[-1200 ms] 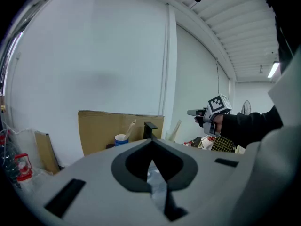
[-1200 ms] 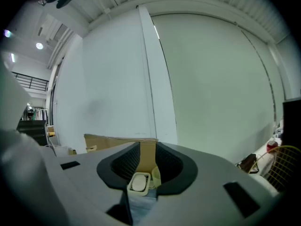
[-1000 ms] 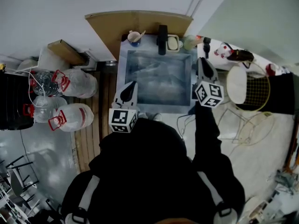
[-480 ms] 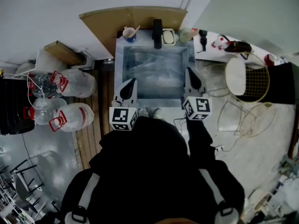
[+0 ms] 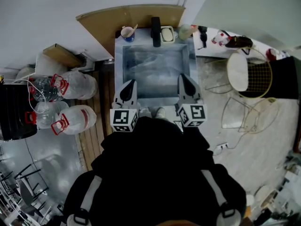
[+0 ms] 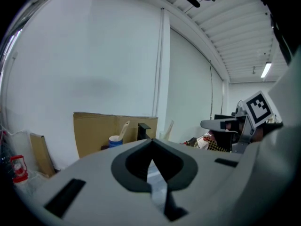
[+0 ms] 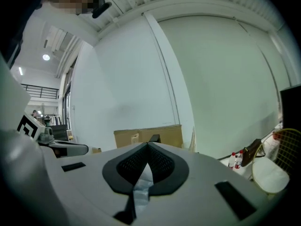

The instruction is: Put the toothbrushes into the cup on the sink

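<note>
1. Steel sink (image 5: 155,60) sits just ahead of both jaws. The left gripper (image 5: 130,84) and right gripper (image 5: 181,76) are each pressed together on nothing.
2. No loose toothbrush shows near the jaws, so I judge the next step is to find one, then spread the jaws before reaching.
3. Far ahead-left of the jaws, the cup (image 5: 127,33) on the back rim holds a toothbrush (image 5: 135,28). Drop any next one in upright.
4. Beyond stand cardboard (image 5: 136,18) and a white wall (image 5: 70,4). Water jugs (image 5: 75,84) lie left of the left jaws.

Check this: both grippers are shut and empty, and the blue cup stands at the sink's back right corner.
Wrong corner. The head view shows the blue cup at the sink's back left corner, left of the faucet. The left gripper and right gripper are shut and empty, as stated.
</note>
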Tool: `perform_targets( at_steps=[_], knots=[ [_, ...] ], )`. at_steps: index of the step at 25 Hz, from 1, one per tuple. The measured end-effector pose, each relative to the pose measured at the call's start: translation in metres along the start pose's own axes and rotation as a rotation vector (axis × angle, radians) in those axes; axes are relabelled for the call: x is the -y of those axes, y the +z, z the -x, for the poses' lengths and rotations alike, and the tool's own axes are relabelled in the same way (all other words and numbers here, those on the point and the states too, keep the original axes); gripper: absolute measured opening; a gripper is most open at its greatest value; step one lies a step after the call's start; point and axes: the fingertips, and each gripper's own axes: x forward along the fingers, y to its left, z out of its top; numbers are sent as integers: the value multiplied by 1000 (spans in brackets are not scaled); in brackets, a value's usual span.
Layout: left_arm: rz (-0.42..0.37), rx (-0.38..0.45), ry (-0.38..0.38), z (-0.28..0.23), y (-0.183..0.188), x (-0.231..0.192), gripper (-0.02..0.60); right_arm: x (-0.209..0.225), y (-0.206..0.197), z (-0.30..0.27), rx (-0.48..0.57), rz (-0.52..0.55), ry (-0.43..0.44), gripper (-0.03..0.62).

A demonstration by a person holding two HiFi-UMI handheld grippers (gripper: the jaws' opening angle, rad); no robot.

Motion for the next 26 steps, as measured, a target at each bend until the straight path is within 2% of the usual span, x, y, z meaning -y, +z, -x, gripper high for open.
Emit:
perform_targets(
  at_steps=[13,26],
  knots=[
    [27,-3,3,-6,-5,-6,2,8,-13,10,-33,-63,-23,3],
    [37,-17,5,-3,-13,-3,2,9,-24,13,-59,-57,-31,3]
  ],
)
